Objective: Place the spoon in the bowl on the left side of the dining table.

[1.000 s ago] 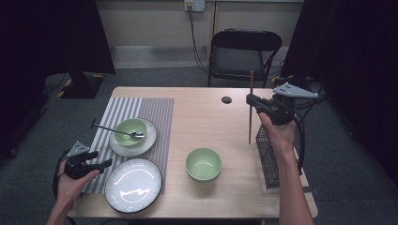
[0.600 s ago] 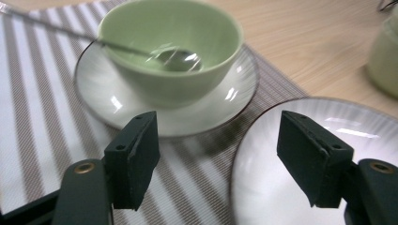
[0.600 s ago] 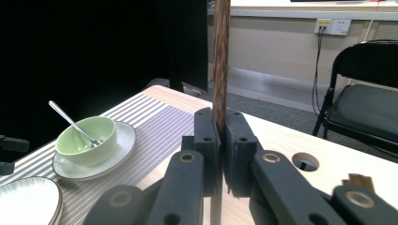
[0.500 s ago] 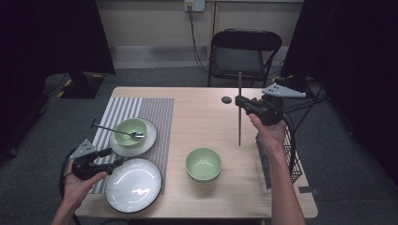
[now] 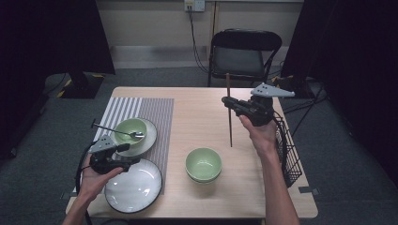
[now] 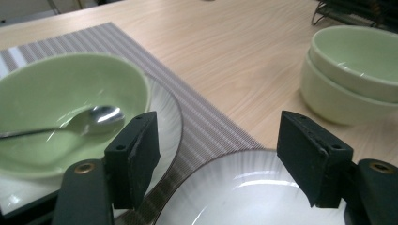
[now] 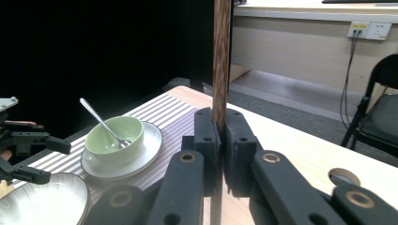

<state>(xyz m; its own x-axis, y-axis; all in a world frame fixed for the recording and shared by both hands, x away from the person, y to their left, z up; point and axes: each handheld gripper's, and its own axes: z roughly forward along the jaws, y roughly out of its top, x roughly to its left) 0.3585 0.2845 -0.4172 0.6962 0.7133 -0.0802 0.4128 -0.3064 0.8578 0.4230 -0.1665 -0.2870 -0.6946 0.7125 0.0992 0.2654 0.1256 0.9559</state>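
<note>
My right gripper [image 5: 231,104] is shut on a long brown wooden stick [image 5: 229,123], held upright above the middle of the table [image 5: 197,108]. In the right gripper view the stick [image 7: 221,56] rises straight out of the closed jaws. My left gripper [image 5: 129,155] hovers open at the table's front left, over the rim of a white ribbed plate [image 5: 133,186]. In the left gripper view the plate [image 6: 244,197] lies under the spread jaws with nothing between them. A green bowl [image 6: 56,89] holding a metal spoon [image 6: 94,117] sits just beyond on a small plate.
Two stacked green bowls [image 5: 203,164] stand front centre. A striped placemat [image 5: 145,112] lies under the left-hand dishes. A black wire basket [image 5: 287,150] hangs at the table's right edge. A black chair [image 5: 244,51] stands behind, and a small dark disc [image 7: 345,177] lies on the table.
My right gripper has carried the upright stick leftward, from the basket toward the table's middle. My left gripper has risen and moved right, from the table's edge onto the white plate's rim.
</note>
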